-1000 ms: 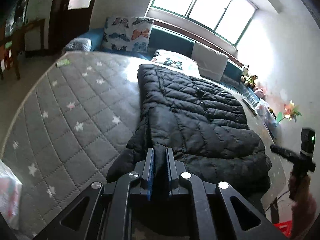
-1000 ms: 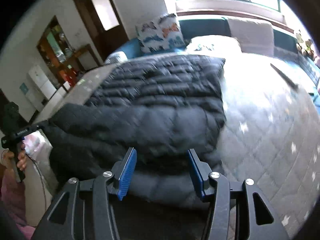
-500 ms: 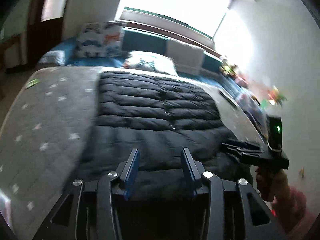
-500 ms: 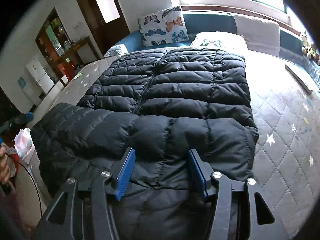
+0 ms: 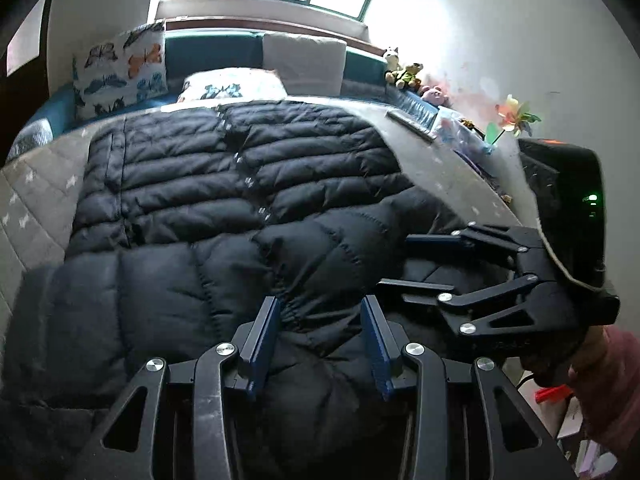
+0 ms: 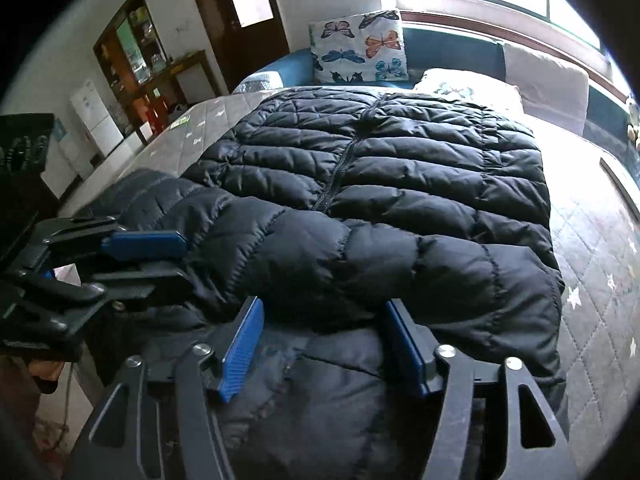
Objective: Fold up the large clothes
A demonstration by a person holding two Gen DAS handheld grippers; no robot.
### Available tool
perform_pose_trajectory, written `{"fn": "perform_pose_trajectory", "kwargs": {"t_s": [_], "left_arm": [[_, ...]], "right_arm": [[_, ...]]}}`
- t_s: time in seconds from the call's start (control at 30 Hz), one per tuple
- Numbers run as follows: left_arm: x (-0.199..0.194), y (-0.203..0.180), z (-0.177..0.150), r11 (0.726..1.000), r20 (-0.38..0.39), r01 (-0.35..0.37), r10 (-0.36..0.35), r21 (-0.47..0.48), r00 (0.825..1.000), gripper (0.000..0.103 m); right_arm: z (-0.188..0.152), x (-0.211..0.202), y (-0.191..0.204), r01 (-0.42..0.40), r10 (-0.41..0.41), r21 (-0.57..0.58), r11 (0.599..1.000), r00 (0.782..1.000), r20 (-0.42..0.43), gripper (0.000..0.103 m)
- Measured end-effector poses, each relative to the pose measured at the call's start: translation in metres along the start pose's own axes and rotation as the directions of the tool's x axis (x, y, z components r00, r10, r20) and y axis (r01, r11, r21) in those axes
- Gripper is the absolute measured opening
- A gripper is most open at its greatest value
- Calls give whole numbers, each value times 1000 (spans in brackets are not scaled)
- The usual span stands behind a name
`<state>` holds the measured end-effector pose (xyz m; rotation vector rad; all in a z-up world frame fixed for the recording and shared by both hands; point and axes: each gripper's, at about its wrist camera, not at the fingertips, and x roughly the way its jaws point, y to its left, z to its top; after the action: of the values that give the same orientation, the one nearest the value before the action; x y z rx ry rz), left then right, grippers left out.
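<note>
Left gripper [image 5: 318, 340] agape, black jacket [image 5: 224, 216], butterfly pillow [image 5: 120, 72] behind

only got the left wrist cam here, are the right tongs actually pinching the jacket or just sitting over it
Observer: Not pinching. The right wrist view shows the right tongs wide open, with the black jacket lying unclamped in the gap between the blue pads.
Operator: ok how do my left tongs look from that side
Observer: The left tongs are open too, pointing in at the left end of the sleeve folded across the jacket. I cannot tell if they touch it.
Operator: anything left of the bed
Observer: A wooden cabinet stands against the wall there.
</note>
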<state>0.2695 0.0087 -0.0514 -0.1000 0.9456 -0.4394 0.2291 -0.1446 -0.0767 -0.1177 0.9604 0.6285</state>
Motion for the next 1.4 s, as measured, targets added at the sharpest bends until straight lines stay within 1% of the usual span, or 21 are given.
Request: {"fn": "perform_pose_trajectory", "kwargs": {"t_s": [0.1,0.13,0.17,0.23,0.5,0.63,0.73,0.87,1.03,1.17,1.23,1.27,1.33,1.4], "left_arm": [[7,16,-7,999,-8,3,-3,-32,1000,43],[9,20,-9,999,-12,9,-10,-44,1000,41],[13,25,-11,998,-18,9,-10,-57,1000,38],[18,31,-14,997,-20,12,-13,-72,1000,36],[27,40,-22,994,-8,17,-18,-104,1000,33],[28,39,-25,996,-4,3,-3,-92,1000,33],[27,39,-25,996,-4,5,-5,-91,1000,33],[27,39,-27,996,-3,13,-13,-90,1000,33],[27,37,-28,997,3,5,-5,-76,1000,33],[24,35,-27,998,6,4,-4,-63,1000,33],[16,33,-25,998,-2,-9,9,-69,1000,33],[6,32,-23,998,11,-7,8,-66,1000,33],[-17,32,-22,998,76,-11,15,-54,997,33],[-40,38,-23,998,134,-26,33,-52,990,33]], "right_arm": [[-2,6,7,26,-27,-29,999,1000,-7,74],[-3,8,8,34,-35,-35,999,999,-10,74],[-4,9,10,40,-40,-39,998,999,-12,74],[-5,13,12,50,-51,-51,997,998,-20,76],[-10,24,15,75,-78,-72,995,996,-37,77],[-14,24,17,89,-90,-88,992,996,-14,77],[-17,23,19,101,-100,-100,990,995,6,77],[-21,12,24,111,-111,-107,988,994,1,77],[-34,-4,30,94,-96,-129,987,995,-11,77],[-48,0,35,124,-125,-165,978,992,6,77],[-52,4,38,147,-146,-184,972,989,16,77],[-52,4,38,148,-148,-184,972,989,16,77],[-50,2,36,136,-136,-177,975,991,10,77],[-49,2,34,127,-127,-176,976,992,7,77]]}}
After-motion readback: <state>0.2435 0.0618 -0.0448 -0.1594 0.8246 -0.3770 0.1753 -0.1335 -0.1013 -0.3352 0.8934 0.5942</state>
